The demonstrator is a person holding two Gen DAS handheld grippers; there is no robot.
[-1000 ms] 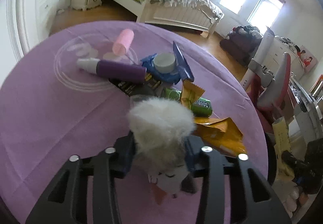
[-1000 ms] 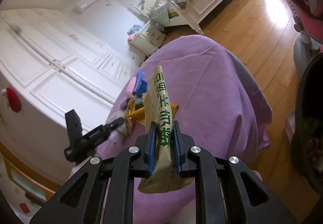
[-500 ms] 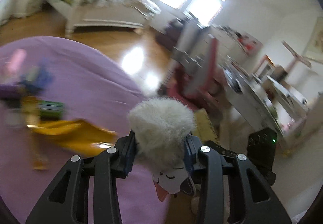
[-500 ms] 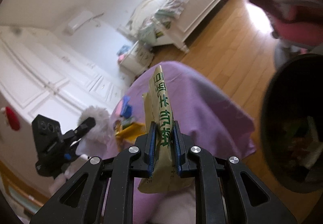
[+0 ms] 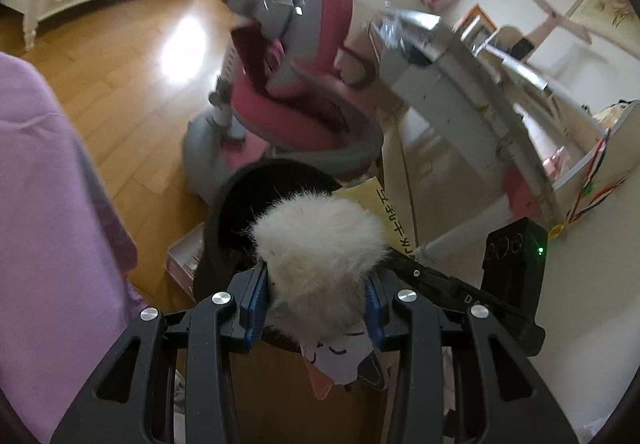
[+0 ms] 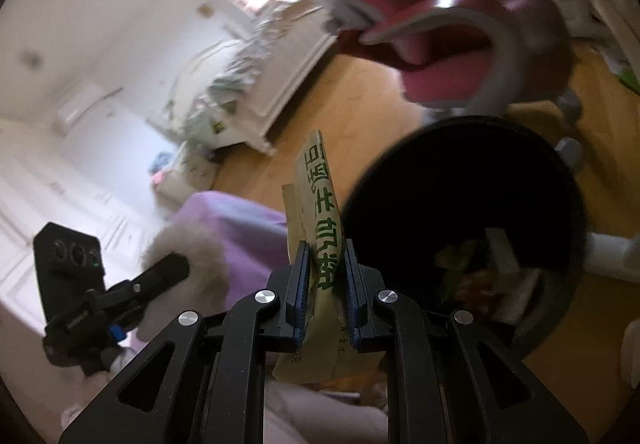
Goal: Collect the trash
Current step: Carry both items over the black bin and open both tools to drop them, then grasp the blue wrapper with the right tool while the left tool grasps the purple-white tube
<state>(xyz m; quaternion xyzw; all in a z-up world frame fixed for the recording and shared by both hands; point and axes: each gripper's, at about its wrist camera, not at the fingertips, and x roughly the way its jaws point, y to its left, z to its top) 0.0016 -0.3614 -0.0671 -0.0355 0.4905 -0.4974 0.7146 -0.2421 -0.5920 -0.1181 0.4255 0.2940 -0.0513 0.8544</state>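
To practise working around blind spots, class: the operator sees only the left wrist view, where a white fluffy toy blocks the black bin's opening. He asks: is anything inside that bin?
Observer: Yes. The right wrist view looks into the black bin, and mixed trash lies at its bottom.
Operator: What grips the tan packet I glimpse behind the toy?
Observer: The right gripper is shut on the tan packet, which stands upright between its fingers, just beside the bin's rim.
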